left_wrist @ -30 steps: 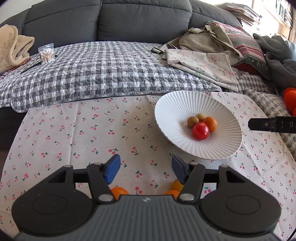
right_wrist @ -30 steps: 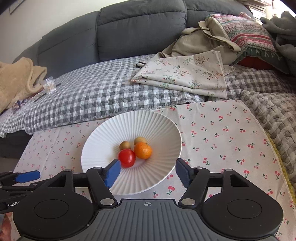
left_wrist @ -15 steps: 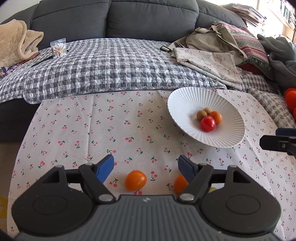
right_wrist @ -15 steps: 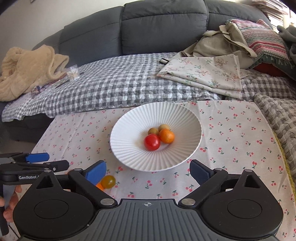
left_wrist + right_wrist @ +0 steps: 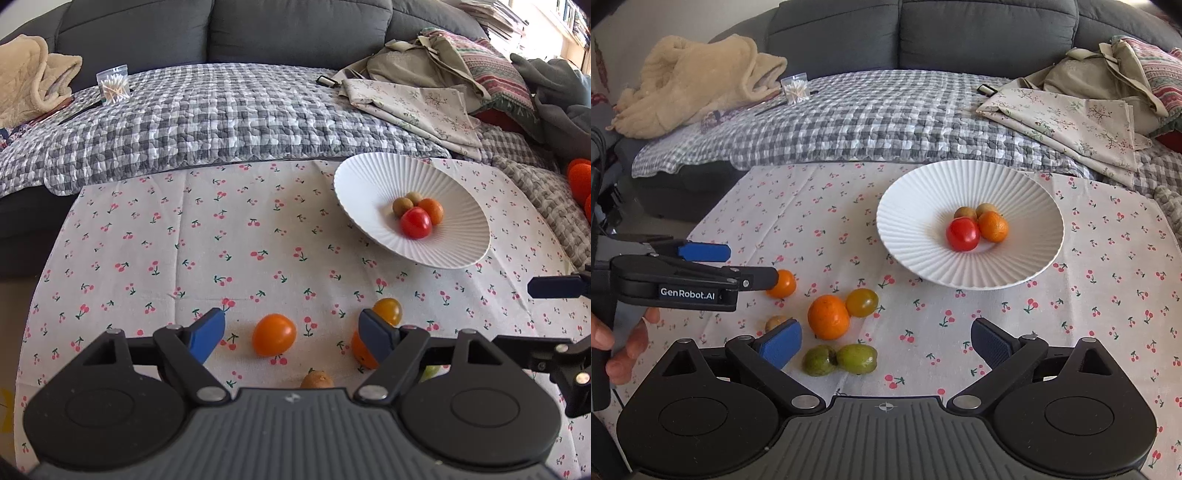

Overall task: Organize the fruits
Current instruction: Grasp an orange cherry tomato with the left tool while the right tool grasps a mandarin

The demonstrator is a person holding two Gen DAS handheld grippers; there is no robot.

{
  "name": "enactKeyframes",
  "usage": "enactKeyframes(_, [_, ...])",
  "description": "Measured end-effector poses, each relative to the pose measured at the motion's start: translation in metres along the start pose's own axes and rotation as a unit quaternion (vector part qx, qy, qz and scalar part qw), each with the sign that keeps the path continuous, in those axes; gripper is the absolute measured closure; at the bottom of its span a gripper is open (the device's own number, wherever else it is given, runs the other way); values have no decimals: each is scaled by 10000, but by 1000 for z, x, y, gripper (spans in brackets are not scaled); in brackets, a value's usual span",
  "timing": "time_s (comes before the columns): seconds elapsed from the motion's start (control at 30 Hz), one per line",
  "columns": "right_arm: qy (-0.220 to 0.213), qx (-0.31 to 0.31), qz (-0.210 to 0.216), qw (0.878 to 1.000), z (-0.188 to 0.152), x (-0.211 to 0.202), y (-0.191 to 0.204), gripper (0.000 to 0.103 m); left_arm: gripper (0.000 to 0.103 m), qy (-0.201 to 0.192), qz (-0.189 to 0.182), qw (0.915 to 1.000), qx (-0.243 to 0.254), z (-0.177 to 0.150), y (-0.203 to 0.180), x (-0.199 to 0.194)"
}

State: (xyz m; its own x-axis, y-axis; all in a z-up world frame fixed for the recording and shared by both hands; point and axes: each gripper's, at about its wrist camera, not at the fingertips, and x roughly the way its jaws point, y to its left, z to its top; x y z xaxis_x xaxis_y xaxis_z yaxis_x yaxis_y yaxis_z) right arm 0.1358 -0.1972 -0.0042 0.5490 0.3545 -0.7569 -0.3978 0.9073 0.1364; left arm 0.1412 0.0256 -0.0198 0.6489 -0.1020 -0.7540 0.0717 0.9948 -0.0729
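Fruit part sorted: four pieces in the white plate (image 5: 373, 184), the others loose on the cherry-print cloth (image 5: 221, 229).
Left wrist view: left gripper (image 5: 291, 330), fingers spread and lately widening, frames an orange tomato (image 5: 274, 334) at lower centre without touching. Right wrist view: right gripper (image 5: 886, 341) gapes wide; two green fruits (image 5: 840, 359) lie between its fingers, untouched.

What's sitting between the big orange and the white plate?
In the right wrist view, an olive-yellow tomato touches the orange on its plate side; beyond it only bare cherry-print cloth reaches the plate.
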Motion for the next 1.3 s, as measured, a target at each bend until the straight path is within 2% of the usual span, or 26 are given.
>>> enactKeyframes(0.1, [42, 257, 51, 9996, -2, 7, -7, 6, 24, 78, 73, 9999, -58, -2, 4, 9])
enactKeyframes(0.23, [54, 242, -82, 9997, -5, 18, -8, 9, 25, 146, 172, 9997, -92, -4, 9, 23])
enactKeyframes(0.37, [-9, 311, 81, 9995, -8, 29, -4, 15, 28, 194, 195, 9995, -178, -5, 14, 34])
enactKeyframes(0.53, [-157, 38, 243, 9996, -9, 44, 18, 17, 36, 312, 167, 9993, -118, -8, 11, 46])
enactKeyframes(0.67, [-210, -232, 215, 9993, -8, 56, 34, 17, 43, 389, 183, 9991, 9, -11, 7, 52])
enactKeyframes(0.73, [-201, -308, 161, 9992, -7, 64, 39, 20, 52, 428, 205, 9989, 24, -11, 7, 55])
enactKeyframes(0.83, [-155, -357, 111, 9992, -7, 75, 43, 28, 65, 546, 180, 9983, -21, -12, 9, 61])
enactKeyframes(0.9, [-125, -394, 67, 9991, -7, 82, 43, 39, 70, 520, 229, 9984, 33, -12, 9, 62])
enactKeyframes(1.03, [-166, -411, 185, 9988, -9, 85, 44, 51, 73, 513, 219, 9984, -2, -11, 9, 63])
enactKeyframes(1.07, [-166, -428, 256, 9986, -10, 84, 45, 67, 73, 517, 212, 9984, 0, -11, 9, 63])
enactKeyframes(1.2, [-187, -539, 214, 9981, -12, 81, 48, 68, 74, 534, 210, 9984, -2, -11, 8, 63])
enactKeyframes(1.3, [-174, -390, 261, 9987, -10, 79, 43, 68, 74, 531, 165, 9984, -70, -10, 9, 61])
